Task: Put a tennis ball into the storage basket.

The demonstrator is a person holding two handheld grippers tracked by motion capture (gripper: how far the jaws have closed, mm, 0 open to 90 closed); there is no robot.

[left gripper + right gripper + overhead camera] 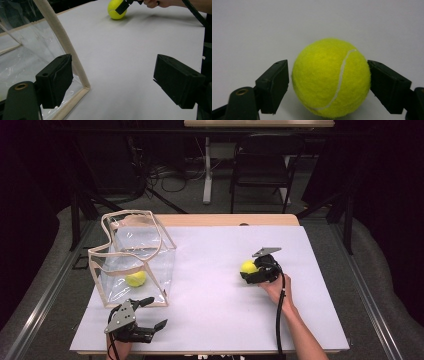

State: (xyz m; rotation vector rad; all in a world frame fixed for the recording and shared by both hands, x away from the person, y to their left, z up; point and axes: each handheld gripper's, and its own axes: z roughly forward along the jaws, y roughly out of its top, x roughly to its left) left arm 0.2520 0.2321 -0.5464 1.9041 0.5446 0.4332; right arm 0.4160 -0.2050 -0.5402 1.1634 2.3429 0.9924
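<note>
**Right gripper grabs a ball**

From above, the right gripper (251,272) holds a ball (248,266) on the table (215,320). The left gripper (152,314) sits wide open beside the clear bag (131,257).

Left gripper view: jaws wide apart, bag edge just beside one.

Right gripper view: both jaws touch the ball's (331,77) sides.

The fuzzy yellow felt tennis ball (331,78) has a smooth white seam. The clear glossy plastic bag (135,260) is crinkled, edged with matt beige cloth binding. It rests on a smooth matt white table sheet (210,270), between matt black plastic jaws.
</note>
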